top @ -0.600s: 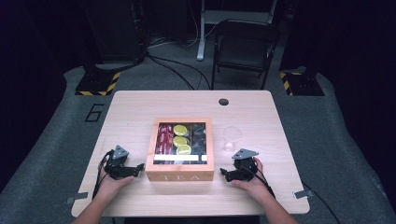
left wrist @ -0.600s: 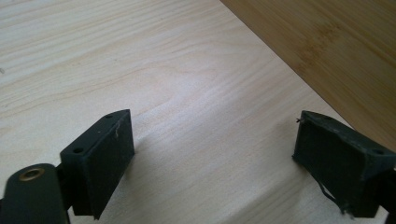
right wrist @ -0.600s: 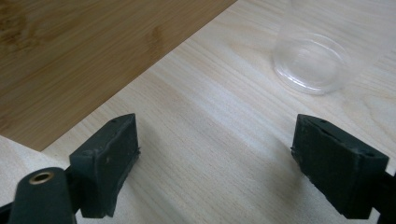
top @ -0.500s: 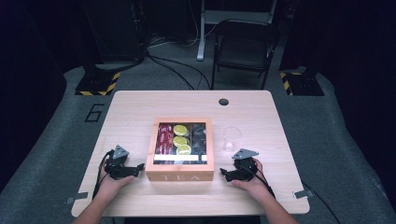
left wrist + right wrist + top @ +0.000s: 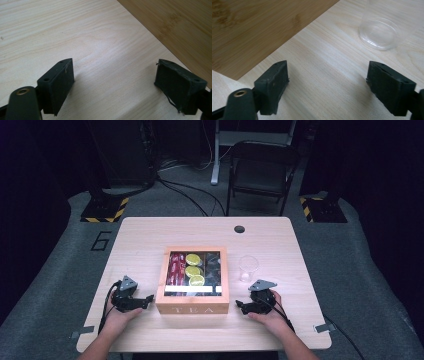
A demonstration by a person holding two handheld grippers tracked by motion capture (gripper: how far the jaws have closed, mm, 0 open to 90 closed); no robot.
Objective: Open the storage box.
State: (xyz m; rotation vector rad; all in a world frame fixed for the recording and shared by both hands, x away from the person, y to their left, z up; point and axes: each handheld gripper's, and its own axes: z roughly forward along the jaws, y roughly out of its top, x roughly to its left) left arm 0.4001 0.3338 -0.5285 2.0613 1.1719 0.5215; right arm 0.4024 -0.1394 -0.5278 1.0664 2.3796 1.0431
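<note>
Matt wooden tea box (image 5: 192, 309), clear plastic cup (image 5: 249, 267)

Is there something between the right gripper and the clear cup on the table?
Nothing visible. The right gripper rests open on the table, and the right gripper view shows only bare wood between its jaws and the cup. The tea box lies off to one side of that path.

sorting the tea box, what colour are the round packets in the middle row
Yellow-green packets, inside the wooden tea box; clearest in the high view.
</note>
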